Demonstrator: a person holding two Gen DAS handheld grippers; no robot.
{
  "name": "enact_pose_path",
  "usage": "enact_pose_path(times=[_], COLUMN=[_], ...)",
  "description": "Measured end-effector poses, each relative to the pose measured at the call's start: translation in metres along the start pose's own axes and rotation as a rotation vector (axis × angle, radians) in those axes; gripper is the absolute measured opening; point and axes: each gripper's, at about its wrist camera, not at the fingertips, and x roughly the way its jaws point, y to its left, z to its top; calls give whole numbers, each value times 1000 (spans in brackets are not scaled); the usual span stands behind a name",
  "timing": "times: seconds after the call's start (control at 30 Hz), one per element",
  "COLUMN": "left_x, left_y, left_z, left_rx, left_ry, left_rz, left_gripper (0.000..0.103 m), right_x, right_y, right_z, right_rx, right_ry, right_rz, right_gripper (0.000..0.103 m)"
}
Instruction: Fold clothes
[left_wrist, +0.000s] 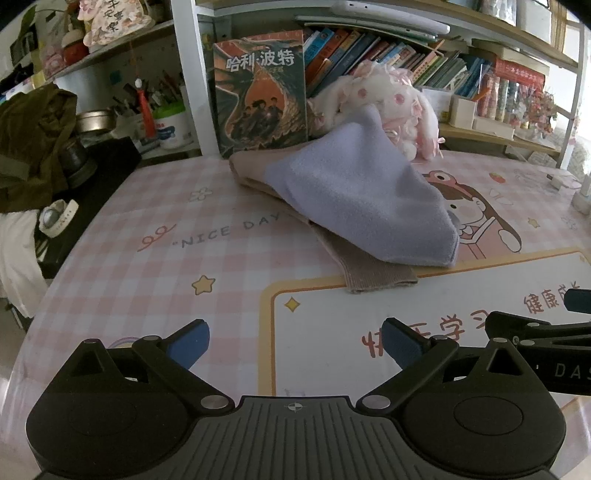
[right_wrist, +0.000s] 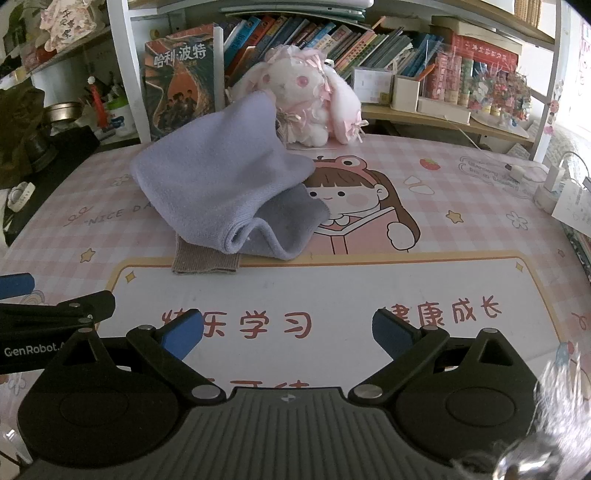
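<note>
A lavender cloth (left_wrist: 354, 195) lies bunched on the pink checked desk mat (left_wrist: 147, 266), its far corner leaning up against a plush rabbit (left_wrist: 391, 96). It covers most of a beige ribbed garment (left_wrist: 373, 275), whose cuff sticks out at the near side. In the right wrist view the lavender cloth (right_wrist: 221, 184) and beige cuff (right_wrist: 207, 262) sit left of centre. My left gripper (left_wrist: 295, 345) is open and empty, short of the clothes. My right gripper (right_wrist: 288, 334) is open and empty, also short of them. Each gripper's side shows at the other view's edge.
A plush rabbit (right_wrist: 306, 99) and an upright book (left_wrist: 260, 96) stand behind the clothes, with bookshelves (right_wrist: 332, 40) beyond. A black box with a watch (left_wrist: 55, 218) sits at the left edge. Chargers and cables (right_wrist: 550, 184) lie at the right.
</note>
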Motion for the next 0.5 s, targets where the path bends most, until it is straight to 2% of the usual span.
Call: enact_pose_path(times=[0.5], left_x=[5], left_y=[6], left_z=[6], left_rx=[21], left_ry=[-7], left_rz=[-30], left_gripper=[101], right_x=[-1], right_y=[6], right_z=[1], right_rx=[20], right_ry=[-7], right_rz=[-28], right_gripper=[99])
